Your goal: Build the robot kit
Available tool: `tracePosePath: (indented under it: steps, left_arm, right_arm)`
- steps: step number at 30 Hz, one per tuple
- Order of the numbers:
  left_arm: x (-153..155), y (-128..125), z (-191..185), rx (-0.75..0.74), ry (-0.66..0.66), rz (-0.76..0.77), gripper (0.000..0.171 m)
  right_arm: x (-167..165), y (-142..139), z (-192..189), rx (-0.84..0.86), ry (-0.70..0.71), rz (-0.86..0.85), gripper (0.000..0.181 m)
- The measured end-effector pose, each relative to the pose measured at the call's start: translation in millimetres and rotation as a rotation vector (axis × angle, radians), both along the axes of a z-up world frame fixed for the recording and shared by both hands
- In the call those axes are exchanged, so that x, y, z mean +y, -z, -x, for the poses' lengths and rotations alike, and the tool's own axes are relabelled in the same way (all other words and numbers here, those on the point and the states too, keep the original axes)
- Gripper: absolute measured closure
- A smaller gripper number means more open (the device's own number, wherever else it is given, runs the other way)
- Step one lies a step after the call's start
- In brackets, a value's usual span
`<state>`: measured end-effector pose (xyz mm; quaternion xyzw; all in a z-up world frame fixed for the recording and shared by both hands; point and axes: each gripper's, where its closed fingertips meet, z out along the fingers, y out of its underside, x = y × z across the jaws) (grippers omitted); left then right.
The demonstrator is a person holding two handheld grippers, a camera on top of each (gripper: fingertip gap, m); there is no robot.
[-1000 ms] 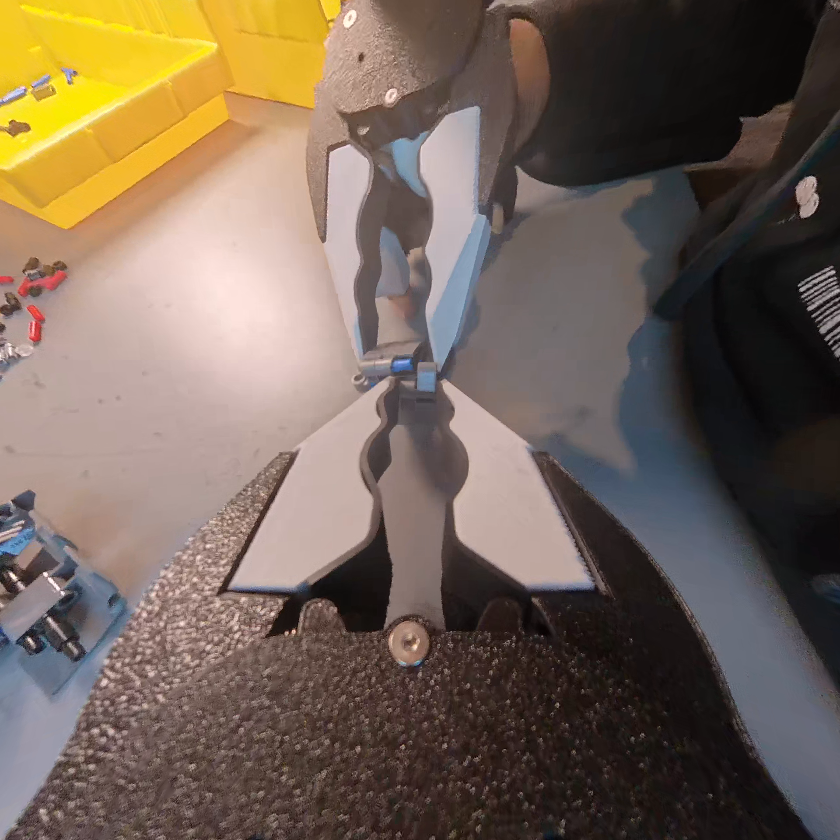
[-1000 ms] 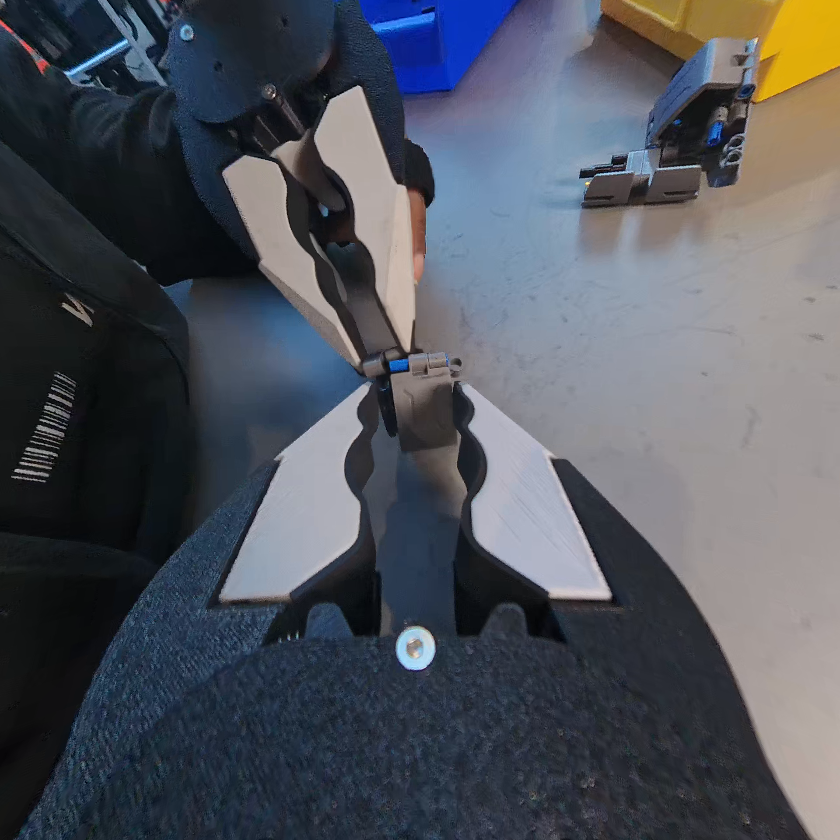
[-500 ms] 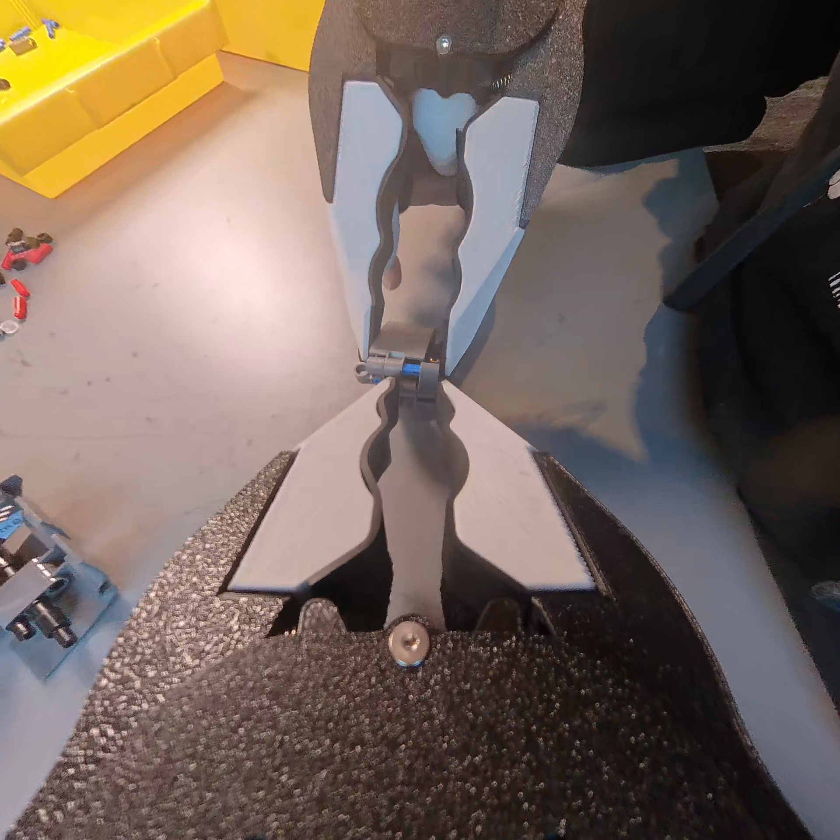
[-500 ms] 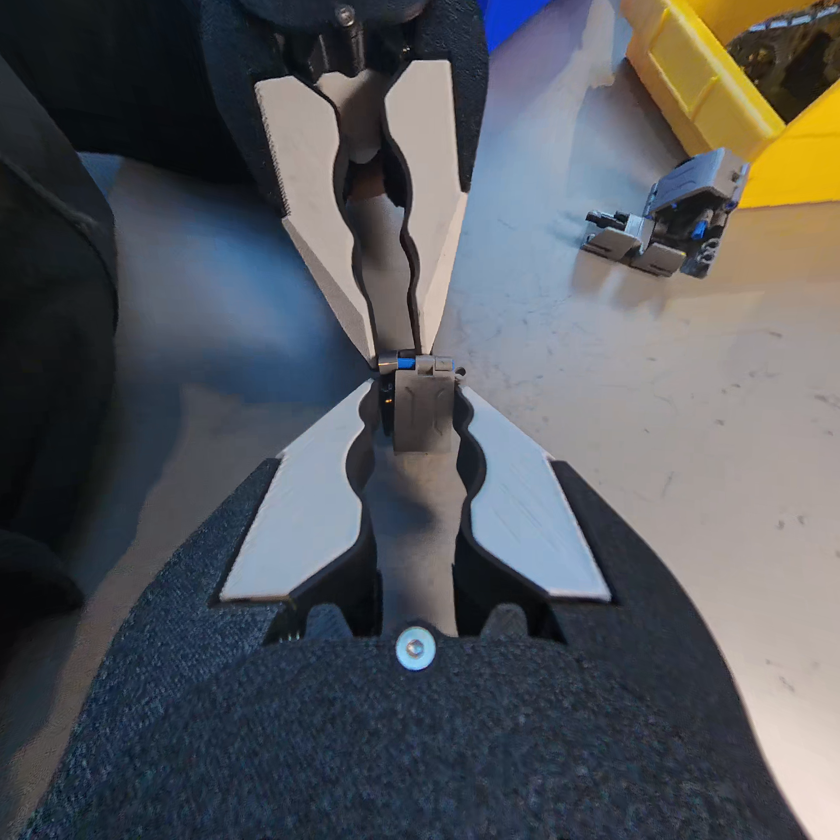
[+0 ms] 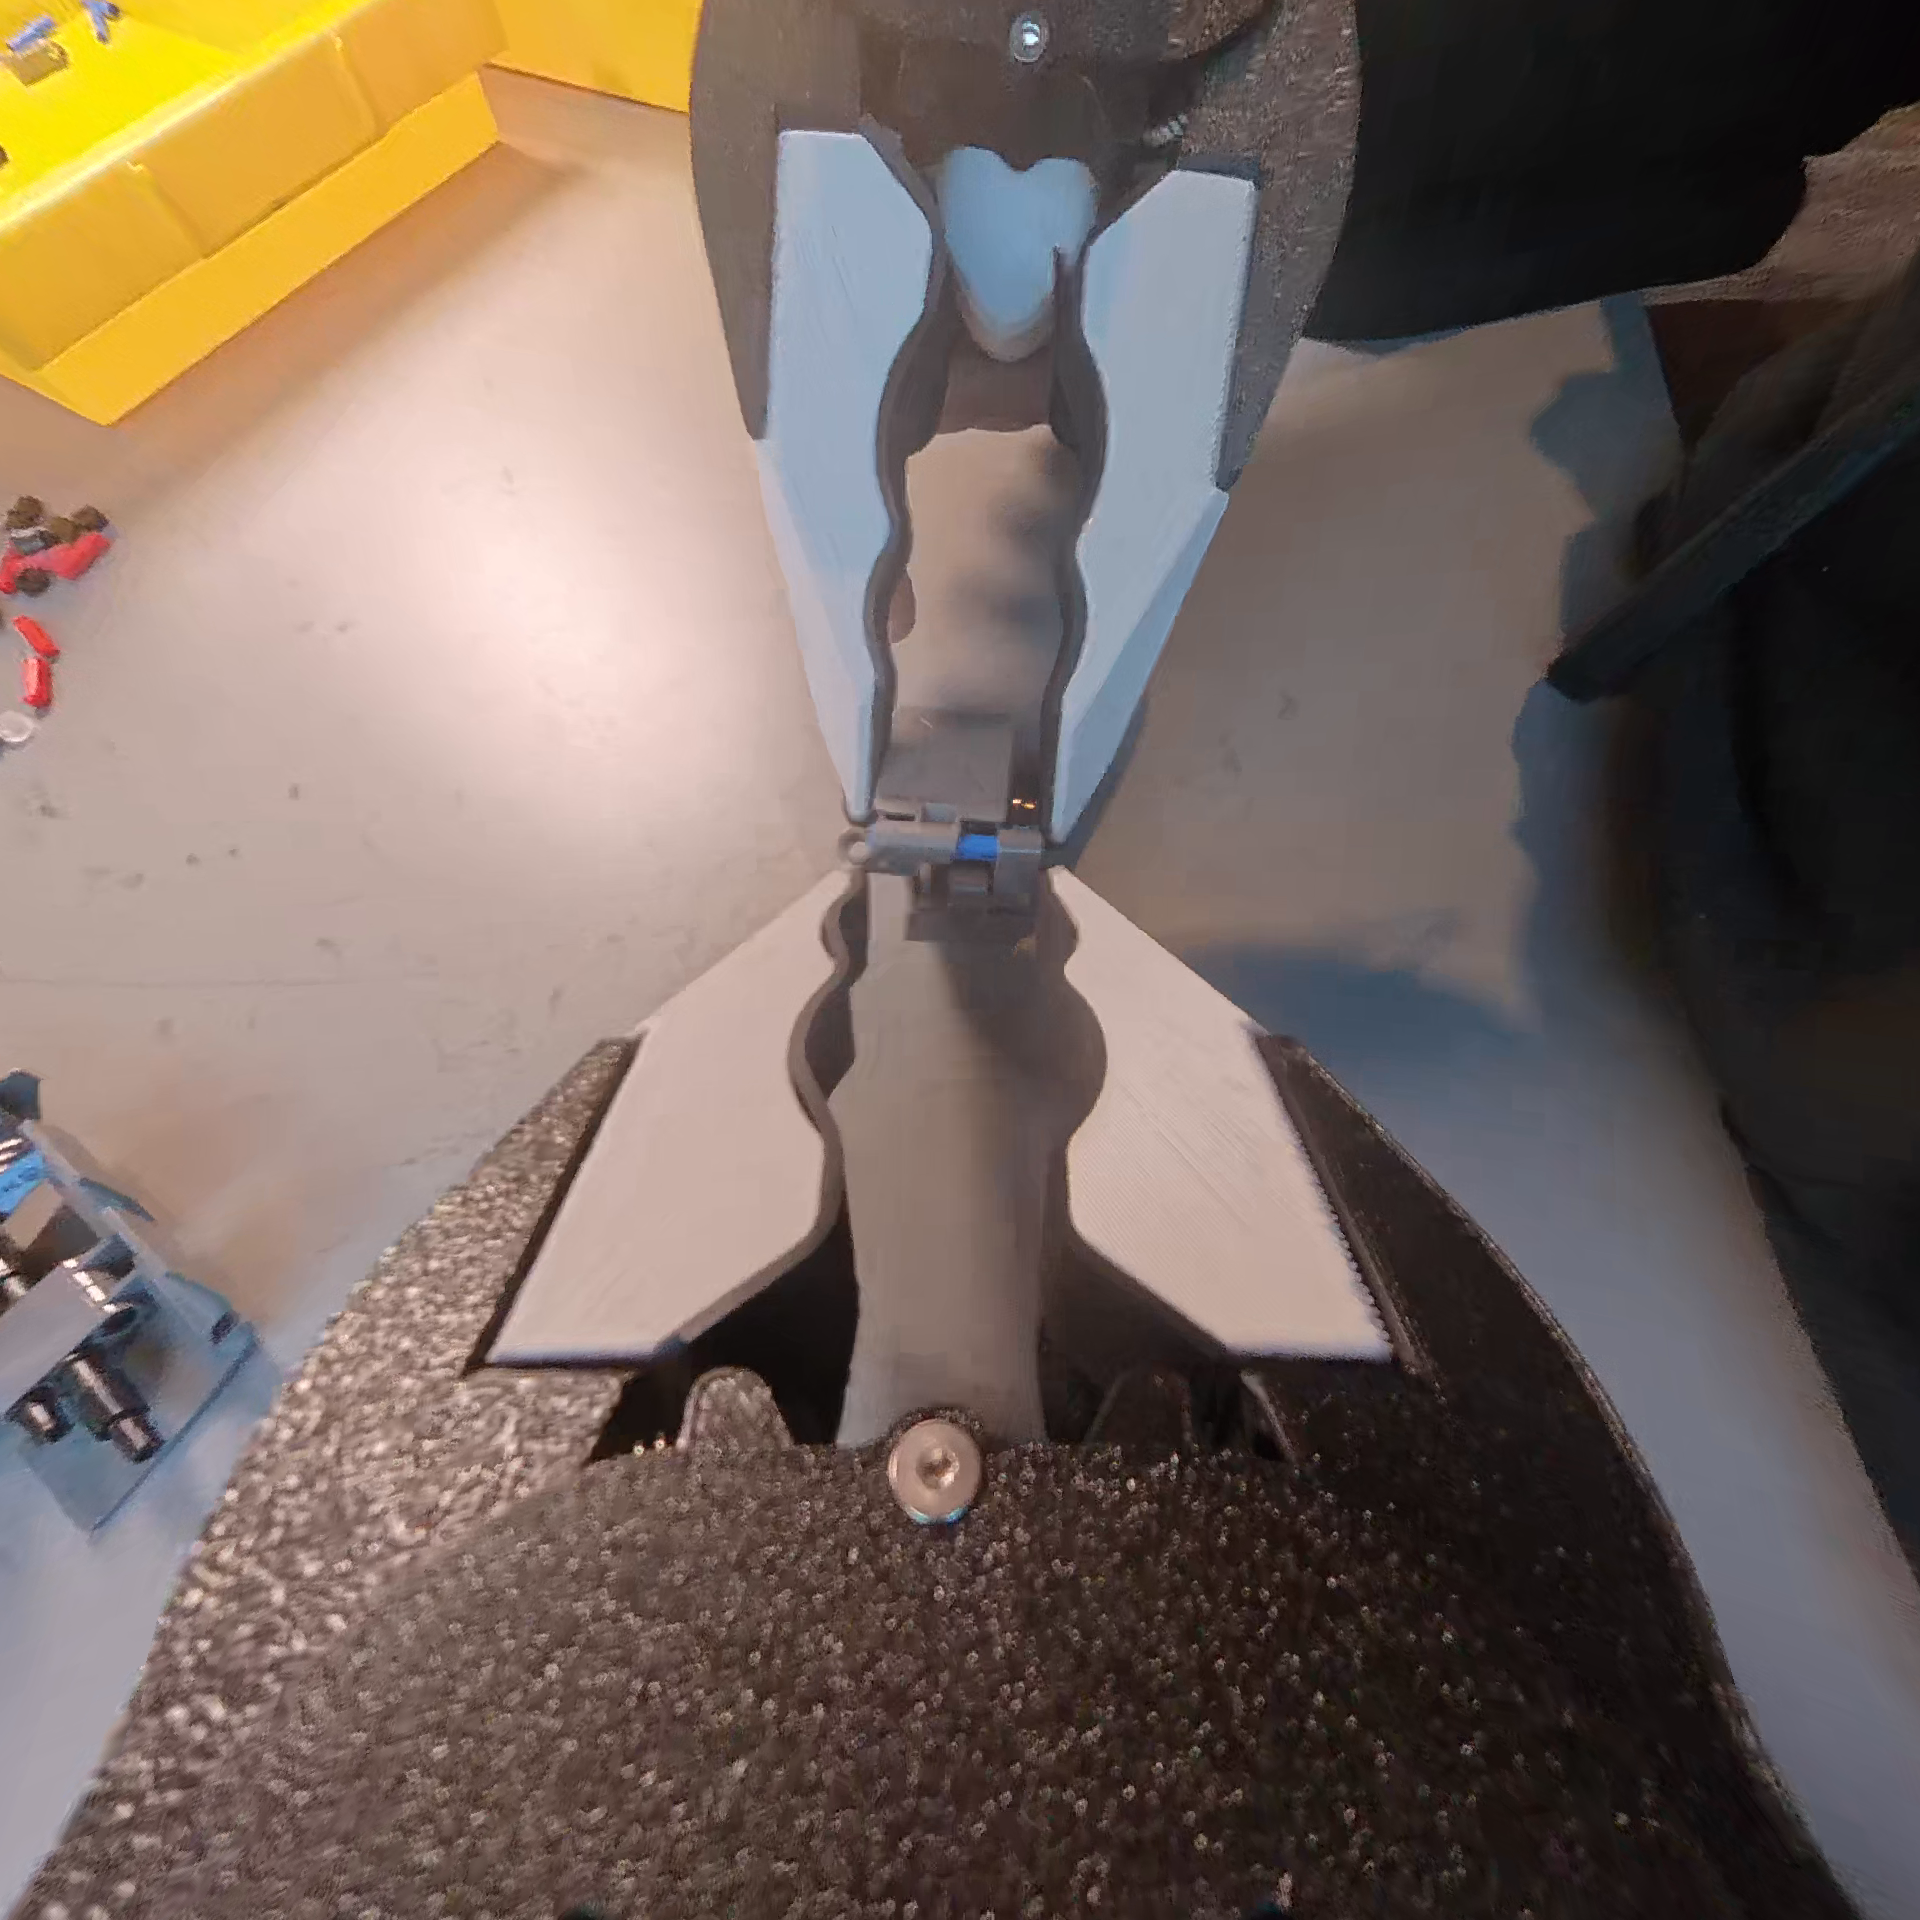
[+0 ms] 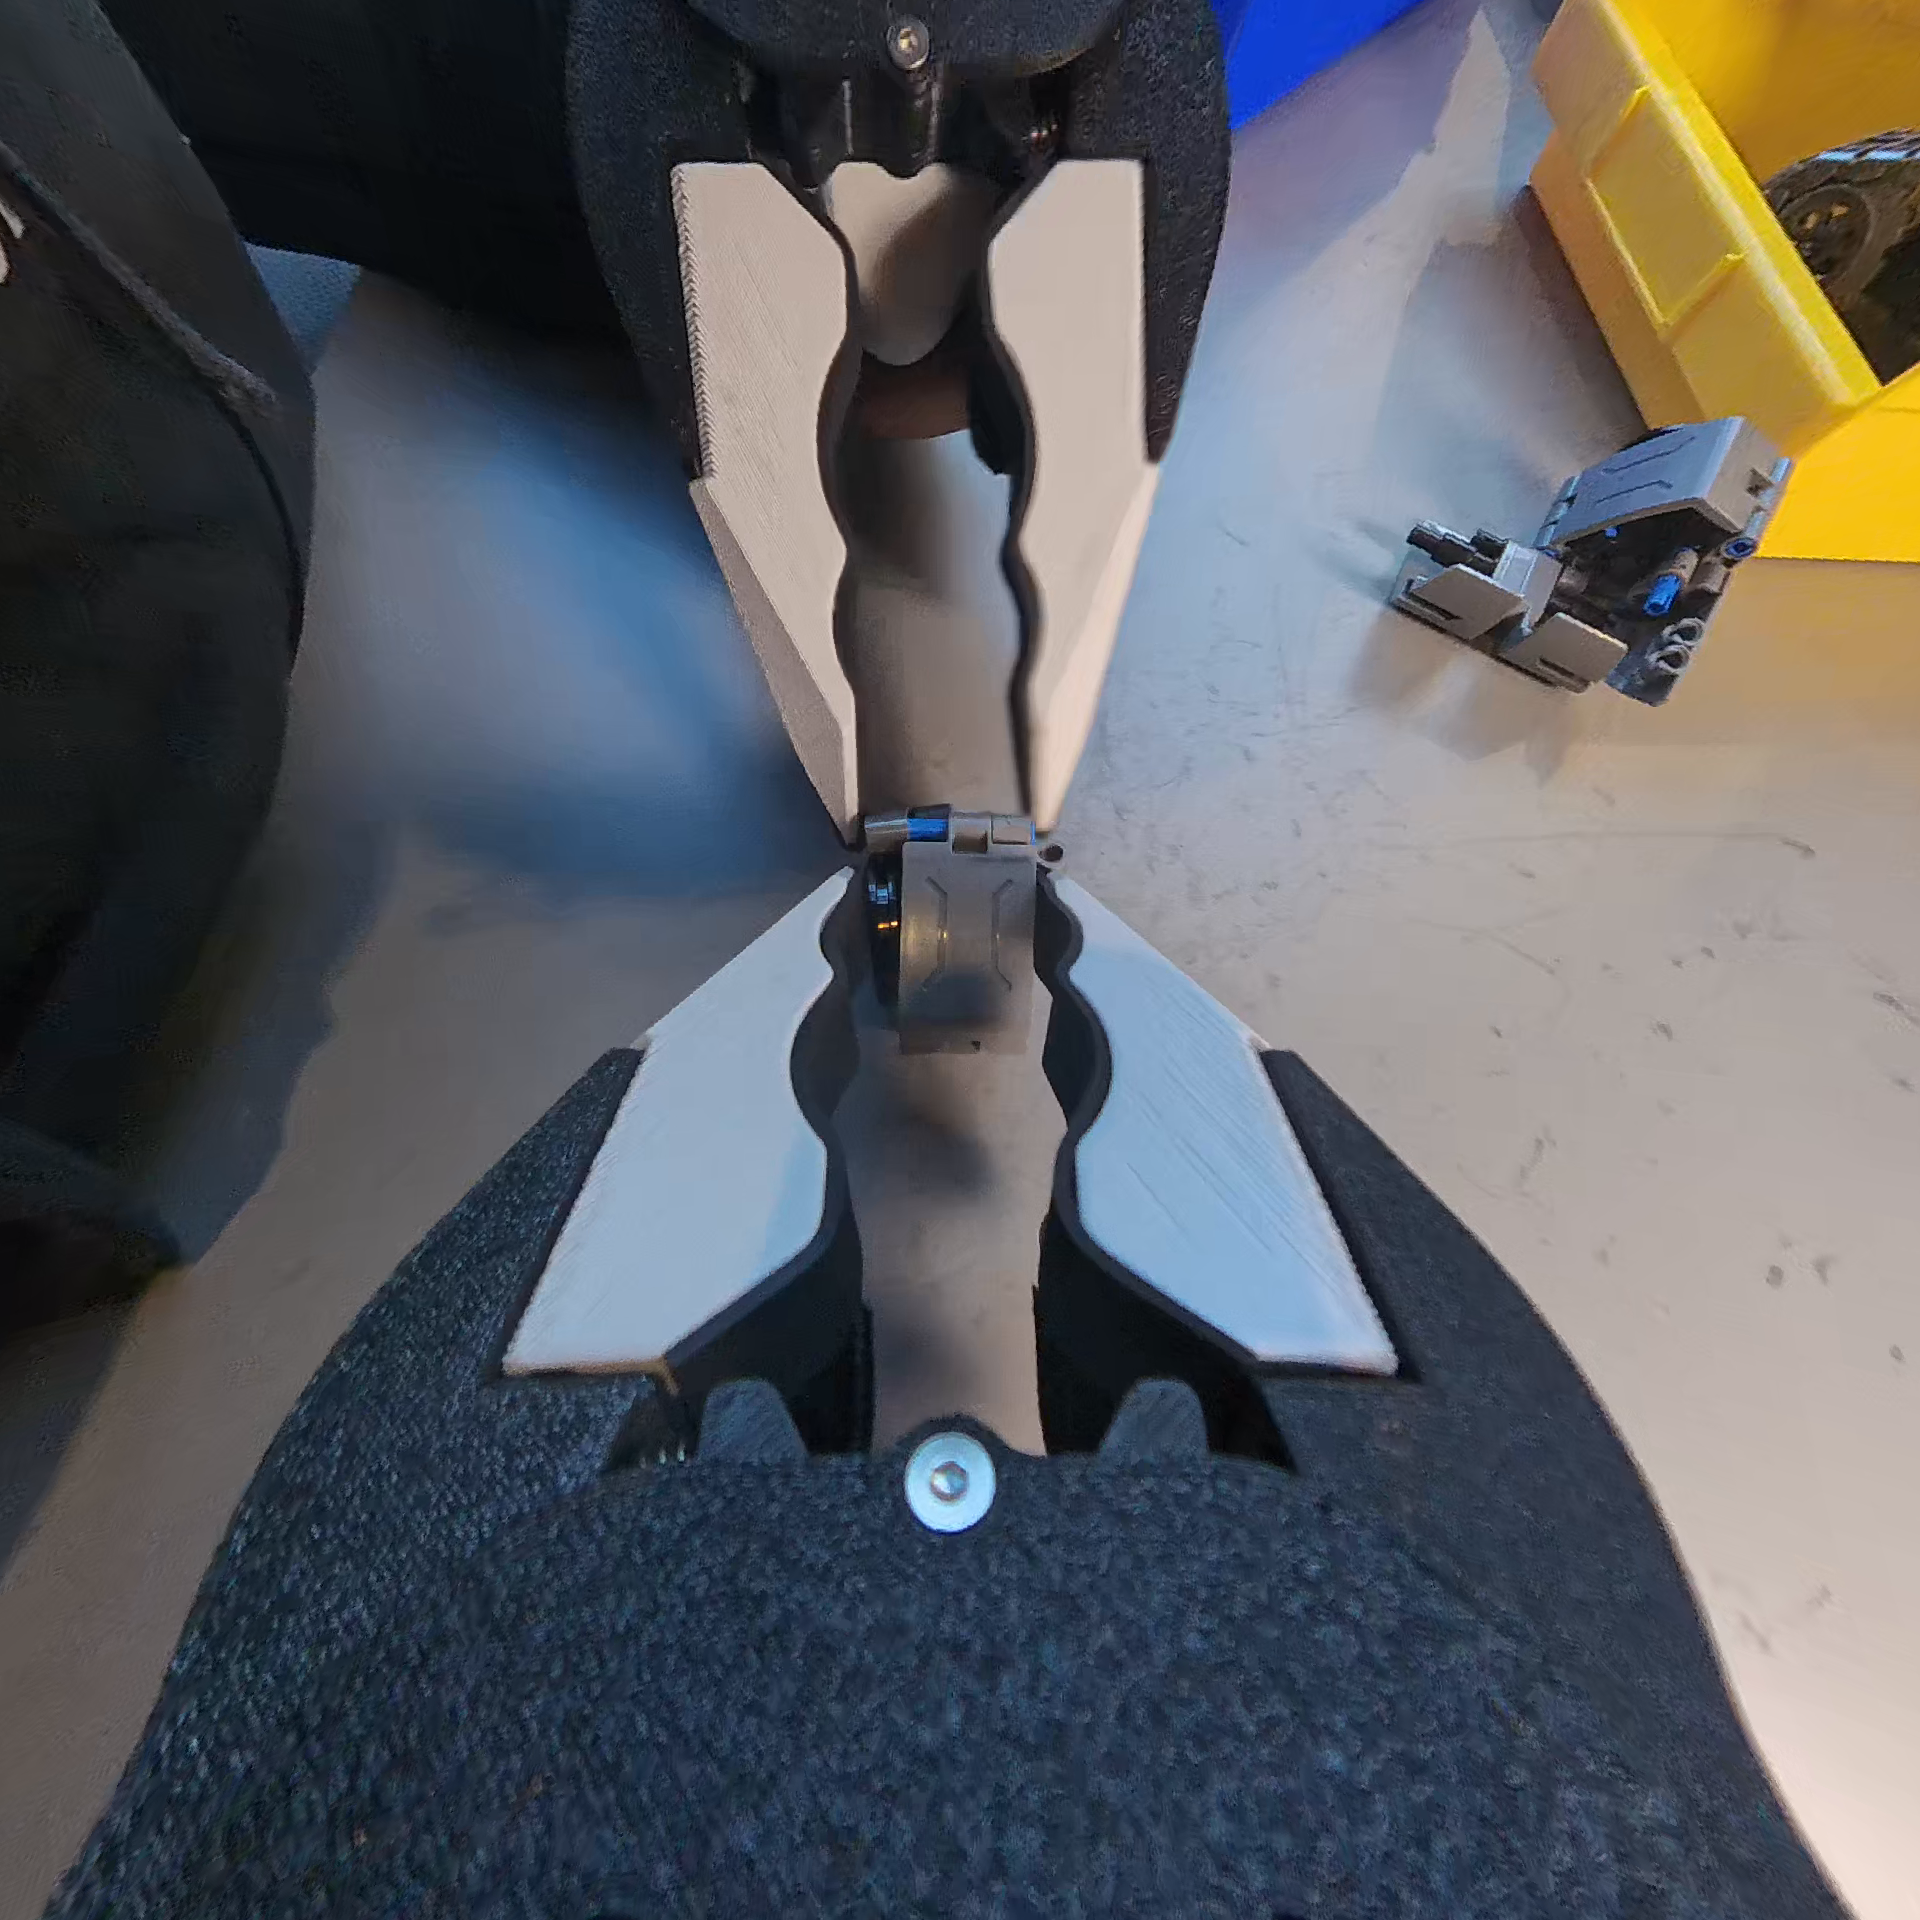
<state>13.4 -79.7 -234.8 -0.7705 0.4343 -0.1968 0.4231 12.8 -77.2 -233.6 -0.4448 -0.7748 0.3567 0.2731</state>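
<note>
Both grippers meet tip to tip above the grey table [image 5: 416,727]. My right gripper [image 6: 948,878] is shut on a small grey curved panel [image 6: 961,956] with a black part on its left side. A short grey bar with a blue pin [image 6: 951,828] sits across the panel's far end. My left gripper [image 5: 951,883] faces it, its jaws slightly parted around a small grey piece [image 5: 961,883] joined to that bar [image 5: 956,847], with a dark gap on the left side. The right gripper shows opposite in the left wrist view [image 5: 961,826], and the left gripper in the right wrist view [image 6: 943,816].
Yellow bins stand at the table's far side [image 5: 208,208] [image 6: 1683,260], with a blue bin [image 6: 1330,42] beyond. A grey block assembly [image 6: 1600,561] [image 5: 83,1320] and small red and black pieces [image 5: 52,561] lie on the table. A person's dark clothing [image 5: 1766,831] is close by.
Both grippers have turned to face each other straight on. The left gripper's jaws have parted wider around the small piece. The right gripper keeps its hold on the panel.
</note>
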Motion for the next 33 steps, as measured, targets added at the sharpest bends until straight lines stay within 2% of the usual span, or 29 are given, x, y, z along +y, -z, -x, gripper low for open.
tracePosePath:
  steps: [2, 7, 8, 13, 14, 16, 19, 23, 33]
  left_arm:
    - [1.3, -0.2, 1.6, 0.001, -0.009, -0.002, 0.132]
    - [-3.5, -9.9, -8.3, -0.045, 0.040, -0.050, 0.141]
    - [-3.6, -8.9, -7.8, -0.041, 0.044, -0.043, 0.149]
    - [-11.1, -7.2, -7.3, -0.048, 0.091, -0.002, 0.150]
    - [-13.6, -9.3, -7.3, -0.059, 0.104, -0.002, 0.149]
    - [-14.8, -12.6, -5.5, -0.072, 0.107, -0.002, 0.138]
    - [-15.1, -2.4, -4.9, -0.022, 0.111, 0.009, 0.132]
    - [-14.2, 3.3, -6.0, 0.002, 0.114, 0.022, 0.141]
    - [-19.6, 2.3, -10.4, -0.028, 0.178, 0.072, 0.147]
  right_arm:
    - [-2.0, 0.2, 0.0, 0.002, -0.005, 0.003, 0.152]
    - [-8.2, 0.6, 0.1, -0.005, -0.022, 0.039, 0.152]
    - [-10.1, 1.1, 0.4, -0.004, -0.029, 0.037, 0.152]
    - [-15.2, 2.0, 0.3, -0.006, -0.051, 0.095, 0.151]
    - [-14.9, 2.1, -0.1, -0.007, -0.052, 0.098, 0.151]
    - [-14.6, 1.8, -0.8, -0.005, -0.055, 0.108, 0.152]
    - [-14.5, 1.7, -1.0, -0.001, -0.058, 0.132, 0.152]
    - [-15.4, 1.8, -1.2, 0.000, -0.067, 0.121, 0.151]
    - [-23.4, -0.2, -8.0, 0.021, -0.138, 0.119, 0.152]
